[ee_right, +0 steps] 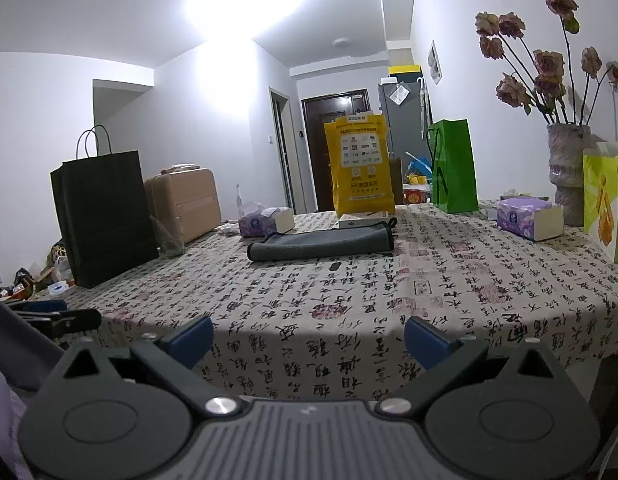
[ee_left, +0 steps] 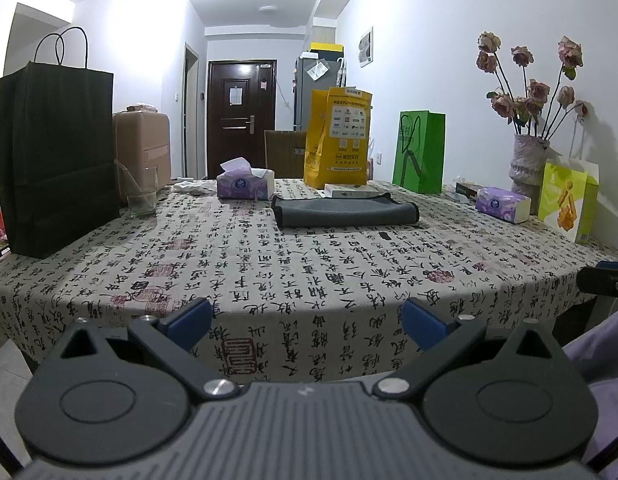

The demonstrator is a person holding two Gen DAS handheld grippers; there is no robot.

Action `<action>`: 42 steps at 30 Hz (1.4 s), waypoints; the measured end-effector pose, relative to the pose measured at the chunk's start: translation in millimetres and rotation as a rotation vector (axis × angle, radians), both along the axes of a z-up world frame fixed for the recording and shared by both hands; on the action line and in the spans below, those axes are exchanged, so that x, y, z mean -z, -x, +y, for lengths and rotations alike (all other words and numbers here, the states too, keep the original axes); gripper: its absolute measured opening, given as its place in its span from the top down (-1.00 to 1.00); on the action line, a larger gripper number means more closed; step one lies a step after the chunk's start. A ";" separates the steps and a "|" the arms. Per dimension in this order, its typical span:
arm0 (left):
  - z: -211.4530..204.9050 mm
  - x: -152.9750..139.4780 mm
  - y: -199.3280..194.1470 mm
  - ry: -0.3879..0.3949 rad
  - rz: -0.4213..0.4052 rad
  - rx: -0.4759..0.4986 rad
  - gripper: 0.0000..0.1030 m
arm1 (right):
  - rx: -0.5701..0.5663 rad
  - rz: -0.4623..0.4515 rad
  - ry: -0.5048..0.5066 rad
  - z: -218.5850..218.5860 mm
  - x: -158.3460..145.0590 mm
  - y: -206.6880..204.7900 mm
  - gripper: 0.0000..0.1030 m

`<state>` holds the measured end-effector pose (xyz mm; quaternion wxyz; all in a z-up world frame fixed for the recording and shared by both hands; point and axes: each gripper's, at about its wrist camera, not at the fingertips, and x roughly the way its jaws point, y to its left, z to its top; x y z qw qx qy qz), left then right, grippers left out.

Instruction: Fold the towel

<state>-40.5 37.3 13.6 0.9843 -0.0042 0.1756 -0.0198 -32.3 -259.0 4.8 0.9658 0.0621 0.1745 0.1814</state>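
My left tool (ee_left: 307,326) sits at the near edge of the desk (ee_left: 269,264), its blue-padded fingers (ee_left: 189,322) spread wide with nothing between them. My right tool (ee_right: 309,340) is in the same condition: fingers (ee_right: 427,340) set well apart, gripping nothing, positioned off the near desk edge. Both tools are well apart from the work item.

The desk carries a cloth printed with black calligraphy. The towel (ee_left: 345,214), dark grey, lies flat in a folded state near the far middle of the desk, also seen in the right wrist view (ee_right: 321,242).

Beyond the towel:
- a tissue pack (ee_left: 245,186) to its far left;
- a yellow bag (ee_left: 337,136) standing directly behind it;
- a green bag (ee_left: 419,152) to the far right.

At the left side stand a black paper bag (ee_left: 57,160) and a drinking glass (ee_left: 142,192) just beside it. At the right side stand a second tissue pack (ee_left: 503,204) and a vase of dried roses (ee_left: 529,168).
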 end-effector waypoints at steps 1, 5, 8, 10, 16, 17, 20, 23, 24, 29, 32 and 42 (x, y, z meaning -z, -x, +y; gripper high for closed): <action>-0.1 0.0 -0.1 0.000 0.000 -0.001 -1.00 | 0.001 -0.001 0.001 0.0 -0.3 0.1 -0.98; 0.0 -0.5 0.2 0.000 -0.002 -0.001 -1.00 | 0.004 -0.005 0.002 0.0 0.0 0.4 -0.98; 0.2 -1.4 0.0 0.000 -0.004 -0.001 -1.00 | 0.005 -0.006 0.001 -0.2 -0.1 0.6 -0.98; 0.4 -1.2 0.1 0.000 -0.003 -0.002 -1.00 | 0.005 -0.006 0.001 -0.3 0.0 0.7 -0.98; 0.4 -1.1 0.1 0.000 -0.003 -0.002 -1.00 | 0.007 -0.005 -0.003 -0.2 -0.5 -0.3 -0.99; 0.3 -1.2 0.1 0.000 -0.003 -0.002 -1.00 | 0.007 -0.005 -0.003 -0.2 -0.5 -0.3 -0.99; 0.1 -1.5 0.1 -0.001 -0.004 -0.001 -1.00 | 0.007 -0.005 -0.003 -0.2 -0.5 -0.3 -0.99; 0.2 -1.8 0.9 -0.001 -0.004 -0.001 -1.00 | 0.007 -0.005 -0.003 -0.3 -0.4 -0.3 -0.99; 0.2 -1.9 0.8 0.000 -0.004 0.000 -1.00 | 0.007 -0.004 -0.003 -0.4 -0.4 -0.3 -0.99; 0.2 -1.8 0.9 -0.001 -0.005 -0.001 -1.00 | 0.006 -0.003 -0.005 -0.7 0.5 -0.7 -0.99; 0.2 -1.8 0.9 -0.001 -0.004 0.000 -1.00 | 0.006 -0.003 -0.005 -0.8 0.5 -0.7 -0.99; 0.1 -1.9 0.9 -0.001 -0.005 -0.001 -1.00 | 0.004 -0.001 -0.007 -1.0 0.5 -1.3 -0.99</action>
